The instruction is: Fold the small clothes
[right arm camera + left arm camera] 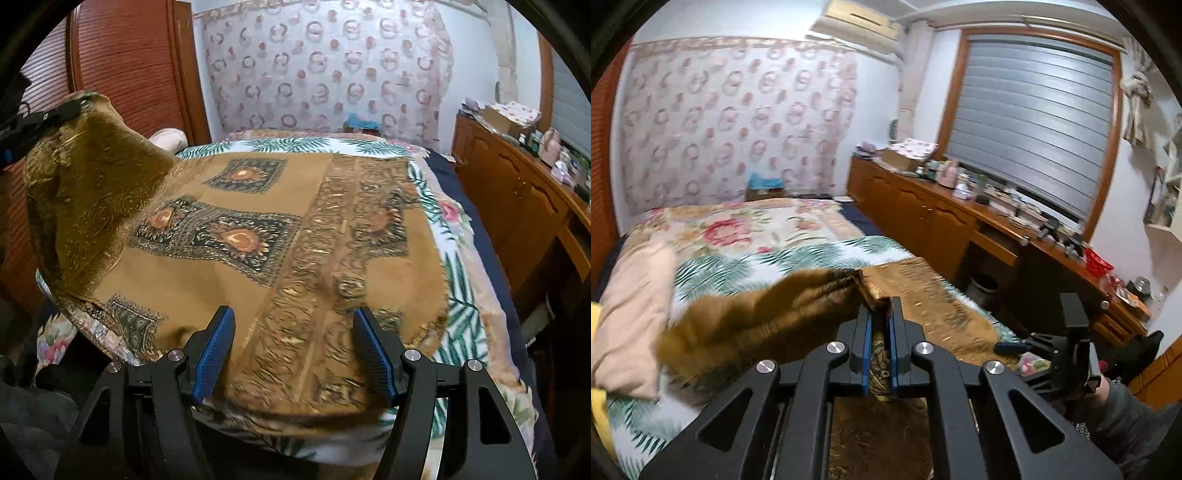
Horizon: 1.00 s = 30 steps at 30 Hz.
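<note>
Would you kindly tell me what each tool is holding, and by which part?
The left tool pinches the brown patterned cloth by a lifted edge; the right tool is open, holding nothing.

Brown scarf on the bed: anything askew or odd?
One corner of the brown scarf is lifted off the bed, pinched in the left tool; the rest lies flat. Right tool hangs open above it. No damage visible.

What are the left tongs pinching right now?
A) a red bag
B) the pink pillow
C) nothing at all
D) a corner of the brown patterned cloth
D: the left tongs are closed on a lifted corner of the brown patterned cloth, whose other part lies spread on the bed.
</note>
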Tool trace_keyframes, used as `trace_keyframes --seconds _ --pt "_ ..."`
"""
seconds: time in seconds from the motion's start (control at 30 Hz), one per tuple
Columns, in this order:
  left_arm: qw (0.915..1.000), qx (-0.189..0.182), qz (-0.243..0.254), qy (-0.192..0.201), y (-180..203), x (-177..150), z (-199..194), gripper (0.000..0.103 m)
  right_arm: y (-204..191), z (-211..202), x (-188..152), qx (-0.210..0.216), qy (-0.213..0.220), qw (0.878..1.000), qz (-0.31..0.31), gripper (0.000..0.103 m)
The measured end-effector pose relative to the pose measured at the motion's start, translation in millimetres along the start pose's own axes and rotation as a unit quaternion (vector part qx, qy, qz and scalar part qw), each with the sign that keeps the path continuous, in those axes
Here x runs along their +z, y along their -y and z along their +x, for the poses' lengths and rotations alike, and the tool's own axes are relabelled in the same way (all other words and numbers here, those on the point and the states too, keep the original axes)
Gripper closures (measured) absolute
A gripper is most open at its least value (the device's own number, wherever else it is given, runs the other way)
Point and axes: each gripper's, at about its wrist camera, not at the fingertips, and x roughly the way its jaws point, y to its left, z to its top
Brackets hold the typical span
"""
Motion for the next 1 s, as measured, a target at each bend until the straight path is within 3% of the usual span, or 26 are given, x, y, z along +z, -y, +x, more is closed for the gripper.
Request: trace_keyframes --seconds 0.57,0.7,0.93,1.0 --pt "0.9921 -0.095 0.077 -0.028 106 39 53 0.095 38 -43 -14 -0.018 0.040 0.998 0.034 0.034" --pt "0.9898 -0.101 0.092 -0.039 123 41 65 0.095 45 -48 -16 -0.022 0.047 0.998 0.040 0.034" --pt "0.9893 -0.079 0.089 -0.085 121 20 91 0.094 52 -42 -20 -0.026 0.042 0.998 0.046 0.034" --pt "0.9890 -0.076 0.096 -0.084 122 17 88 0.086 53 -40 -19 -0.027 0.039 0.998 0.046 0.034"
